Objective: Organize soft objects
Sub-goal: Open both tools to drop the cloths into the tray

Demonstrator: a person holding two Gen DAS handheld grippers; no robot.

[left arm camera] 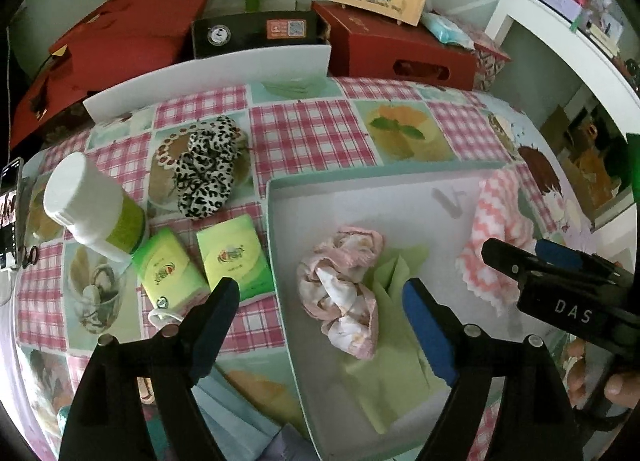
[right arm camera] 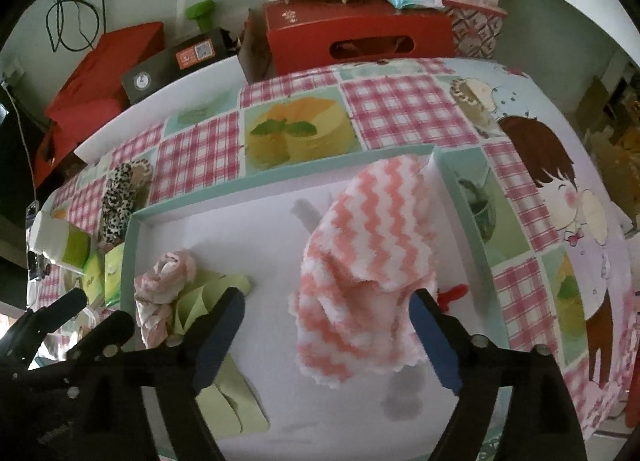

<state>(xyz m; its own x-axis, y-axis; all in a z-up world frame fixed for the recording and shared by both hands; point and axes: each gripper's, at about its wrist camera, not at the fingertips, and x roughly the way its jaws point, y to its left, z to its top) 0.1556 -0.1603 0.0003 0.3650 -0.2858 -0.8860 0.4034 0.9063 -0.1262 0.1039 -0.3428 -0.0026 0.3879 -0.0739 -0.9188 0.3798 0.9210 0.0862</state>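
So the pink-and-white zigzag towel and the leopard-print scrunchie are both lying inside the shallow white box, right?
Not quite. The pink-and-white zigzag towel is inside the shallow white box, but the leopard-print scrunchie lies outside it, on the checked tablecloth to the box's left, as the left wrist view shows.

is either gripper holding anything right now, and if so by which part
Nothing is held. The left gripper stands open above the pink scrunchie, and the right gripper stands open around the zigzag cloth without pressing it.
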